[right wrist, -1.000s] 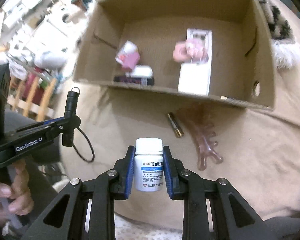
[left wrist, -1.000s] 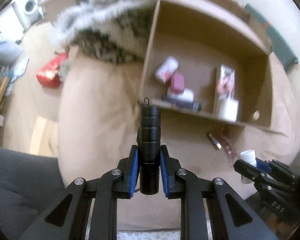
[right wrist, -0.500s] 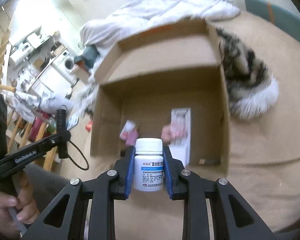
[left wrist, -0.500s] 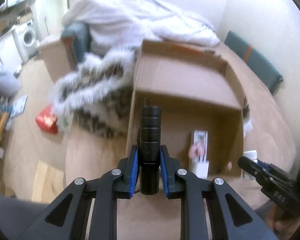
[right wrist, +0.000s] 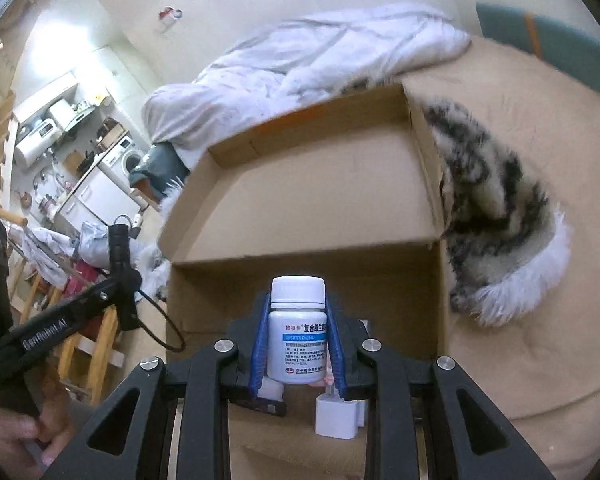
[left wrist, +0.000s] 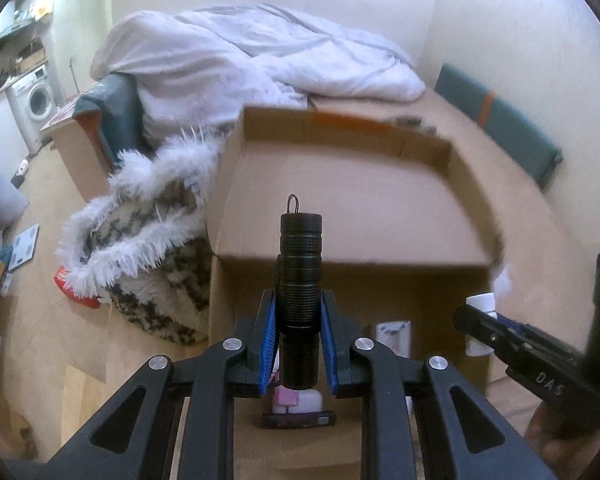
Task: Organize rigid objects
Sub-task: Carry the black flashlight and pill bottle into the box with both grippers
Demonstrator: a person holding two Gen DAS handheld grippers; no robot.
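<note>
— What's in front of you?

— The bed (left wrist: 512,184), tan sheet, with an open box (left wrist: 340,208) on it. A furry blanket (left wrist: 148,240) lies against the box's left wall, a white quilt (left wrist: 260,60) at the far end.

— And your tools?

— My left tool (left wrist: 299,346) is nearly closed on a torch (left wrist: 300,296), pads clamped on its knurled lower barrel. My right tool (right wrist: 297,346) grips a white bottle (right wrist: 298,336) by its sides below the cap. Both hang over the box's near edge.

— How will they handle?

— Both stiff, I'd judge. The torch looks metal, with some weight; the knurling helps hold it. The bottle seems light, smooth plastic, so it could slip. A charger (right wrist: 338,416) and other small things sit below in the box.
</note>
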